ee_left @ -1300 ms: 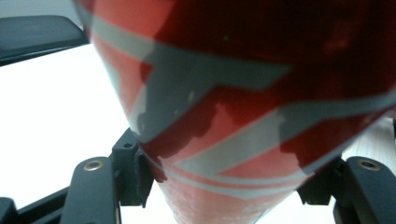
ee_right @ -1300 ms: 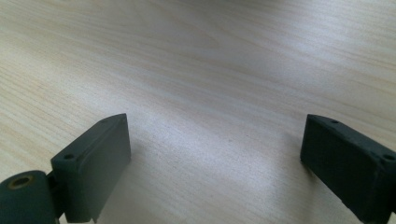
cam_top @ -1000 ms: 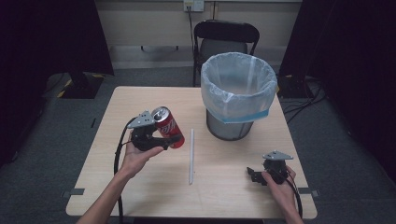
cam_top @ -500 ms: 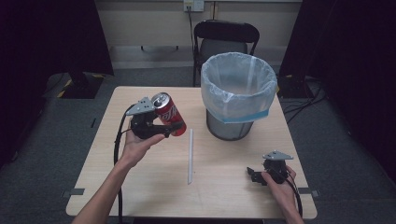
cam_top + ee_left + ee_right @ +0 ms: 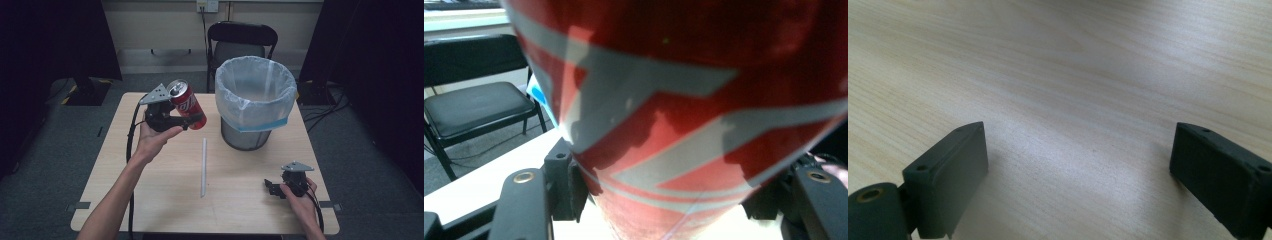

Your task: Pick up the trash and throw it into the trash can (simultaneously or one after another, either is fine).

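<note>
Can [image 5: 186,102], red, tilted, clamped in left gripper [image 5: 192,119], held above the table [image 5: 165,200] left of the lined bin [image 5: 255,102]. Advice: carry it over the bin's rim before releasing. Right gripper [image 5: 270,188]: jaws spread, empty, resting near the bin's base.

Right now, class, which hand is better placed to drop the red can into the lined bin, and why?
The left. Its tool is clamped on the red can, lifted off the table beside the lined bin. The right tool rests open near the table's front edge, holding nothing.
</note>
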`<action>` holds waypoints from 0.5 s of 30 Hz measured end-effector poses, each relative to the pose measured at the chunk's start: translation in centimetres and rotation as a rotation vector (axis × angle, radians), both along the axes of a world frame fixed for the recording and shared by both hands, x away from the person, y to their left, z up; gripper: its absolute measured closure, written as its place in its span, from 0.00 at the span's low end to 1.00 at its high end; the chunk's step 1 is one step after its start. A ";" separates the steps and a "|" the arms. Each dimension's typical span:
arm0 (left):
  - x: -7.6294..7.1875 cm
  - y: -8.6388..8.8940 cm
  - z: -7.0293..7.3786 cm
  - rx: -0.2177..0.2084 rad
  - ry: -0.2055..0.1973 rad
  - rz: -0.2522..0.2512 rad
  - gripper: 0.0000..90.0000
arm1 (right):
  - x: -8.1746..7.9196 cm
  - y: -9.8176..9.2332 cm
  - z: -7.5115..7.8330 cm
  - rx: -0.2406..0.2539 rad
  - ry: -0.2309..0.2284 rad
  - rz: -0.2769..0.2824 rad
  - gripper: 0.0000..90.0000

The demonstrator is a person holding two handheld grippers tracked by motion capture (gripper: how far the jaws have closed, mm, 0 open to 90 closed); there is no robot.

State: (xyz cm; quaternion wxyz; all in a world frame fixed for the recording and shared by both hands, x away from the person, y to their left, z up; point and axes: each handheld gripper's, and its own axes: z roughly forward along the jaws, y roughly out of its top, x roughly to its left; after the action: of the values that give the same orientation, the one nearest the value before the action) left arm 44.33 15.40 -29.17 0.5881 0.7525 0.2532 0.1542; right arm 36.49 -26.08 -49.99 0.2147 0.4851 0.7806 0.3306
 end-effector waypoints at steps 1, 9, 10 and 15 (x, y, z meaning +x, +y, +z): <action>0.2 -0.1 0.2 0.001 0.000 0.000 0.38 | 0.0 0.0 0.0 0.000 0.000 0.000 0.09; 1.5 -1.2 1.2 -0.035 -0.001 0.002 0.38 | 0.0 0.0 0.0 0.000 0.000 0.000 0.09; 1.6 -1.4 1.4 -0.025 -0.009 0.004 0.38 | 0.0 0.0 0.0 0.000 0.000 0.000 0.09; 2.1 -2.1 2.7 -0.035 -0.021 0.001 0.38 | 0.0 0.0 0.0 0.000 0.000 0.000 0.09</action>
State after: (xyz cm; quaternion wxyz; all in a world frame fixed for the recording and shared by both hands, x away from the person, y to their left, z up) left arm 46.46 13.33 -26.51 0.6038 0.7402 0.2500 0.1581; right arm 36.49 -26.08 -49.99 0.2146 0.4851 0.7805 0.3308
